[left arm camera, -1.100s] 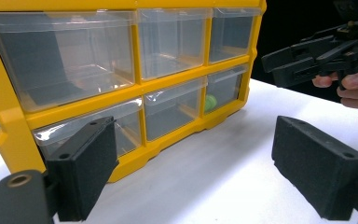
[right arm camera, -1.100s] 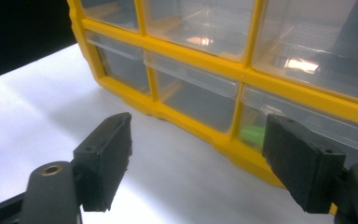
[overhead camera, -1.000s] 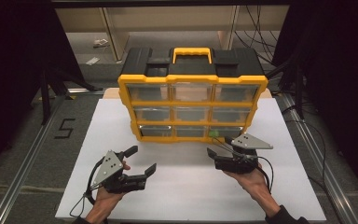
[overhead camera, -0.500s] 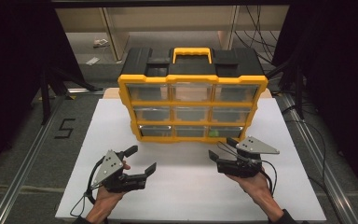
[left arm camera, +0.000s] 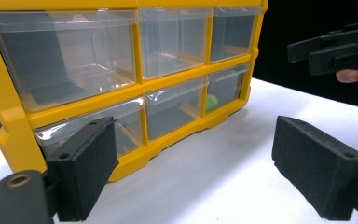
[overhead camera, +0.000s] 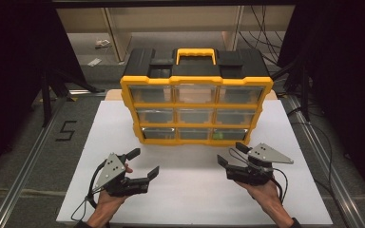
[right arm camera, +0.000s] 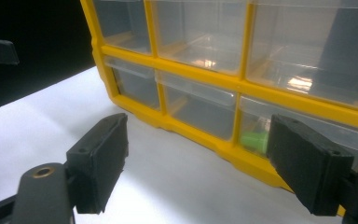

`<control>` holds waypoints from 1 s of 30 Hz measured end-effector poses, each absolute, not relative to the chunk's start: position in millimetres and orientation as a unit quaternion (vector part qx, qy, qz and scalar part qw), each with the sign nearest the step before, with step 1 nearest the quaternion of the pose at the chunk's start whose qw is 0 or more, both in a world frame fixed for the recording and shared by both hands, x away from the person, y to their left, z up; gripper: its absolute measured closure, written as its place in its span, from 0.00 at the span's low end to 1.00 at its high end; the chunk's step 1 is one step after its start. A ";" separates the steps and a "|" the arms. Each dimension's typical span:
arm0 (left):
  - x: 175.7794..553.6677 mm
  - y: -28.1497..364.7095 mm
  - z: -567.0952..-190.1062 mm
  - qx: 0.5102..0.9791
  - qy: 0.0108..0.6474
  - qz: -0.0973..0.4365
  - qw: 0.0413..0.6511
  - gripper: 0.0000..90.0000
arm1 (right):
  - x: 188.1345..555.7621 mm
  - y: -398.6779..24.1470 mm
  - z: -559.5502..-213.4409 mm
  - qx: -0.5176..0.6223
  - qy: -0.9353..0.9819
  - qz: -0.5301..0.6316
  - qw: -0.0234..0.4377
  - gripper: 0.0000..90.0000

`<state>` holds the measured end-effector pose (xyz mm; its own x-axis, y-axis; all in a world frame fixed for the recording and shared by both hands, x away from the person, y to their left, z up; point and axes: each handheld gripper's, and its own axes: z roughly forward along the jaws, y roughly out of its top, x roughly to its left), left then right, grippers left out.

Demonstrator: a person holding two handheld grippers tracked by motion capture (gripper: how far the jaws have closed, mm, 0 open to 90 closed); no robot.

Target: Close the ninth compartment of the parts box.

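A yellow-and-black drawer cabinet (overhead camera: 196, 108) with clear drawers in three rows stands on a white board (overhead camera: 123, 142). A small green item (overhead camera: 220, 136) lies inside the bottom right drawer, and it shows through the plastic in the left gripper view (left arm camera: 211, 101) and the right gripper view (right arm camera: 254, 140). My left gripper (overhead camera: 146, 161) is open in front of the cabinet's left side, its jaws wide apart (left arm camera: 200, 168) and holding nothing. My right gripper (overhead camera: 230, 153) is open too, a little short of the bottom right drawer (right arm camera: 205, 170).
The board's front half lies bare between the two hands. A metal rail (overhead camera: 24, 166) and a "5" mark (overhead camera: 65, 130) run along the left. Cables (overhead camera: 313, 118) trail at the right. Shelving (overhead camera: 171, 28) stands behind the cabinet. The right gripper (left arm camera: 335, 49) shows far off in the left gripper view.
My right gripper has drawn back from the cabinet's bottom right drawer toward the person and slightly right. The left gripper has stayed put.
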<state>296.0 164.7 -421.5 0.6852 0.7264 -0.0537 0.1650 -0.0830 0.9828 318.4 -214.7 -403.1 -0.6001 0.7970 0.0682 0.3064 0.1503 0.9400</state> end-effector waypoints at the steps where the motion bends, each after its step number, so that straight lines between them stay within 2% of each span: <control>1: 295.9 165.3 -421.5 0.698 0.318 0.236 0.596 0.15 | 317.3 -215.2 -403.3 0.383 0.720 0.529 0.233 0.24; 30: 294.4 167.0 -421.4 0.699 0.319 0.234 0.596 0.15 | 294.0 -233.2 -411.6 0.372 0.718 0.533 0.249 0.21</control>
<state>294.4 167.0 -421.4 0.6864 0.7253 -0.0529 0.1667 -0.0861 0.9822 294.0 -233.2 -411.6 -0.5995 0.7994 0.0402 0.2691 0.1541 0.9507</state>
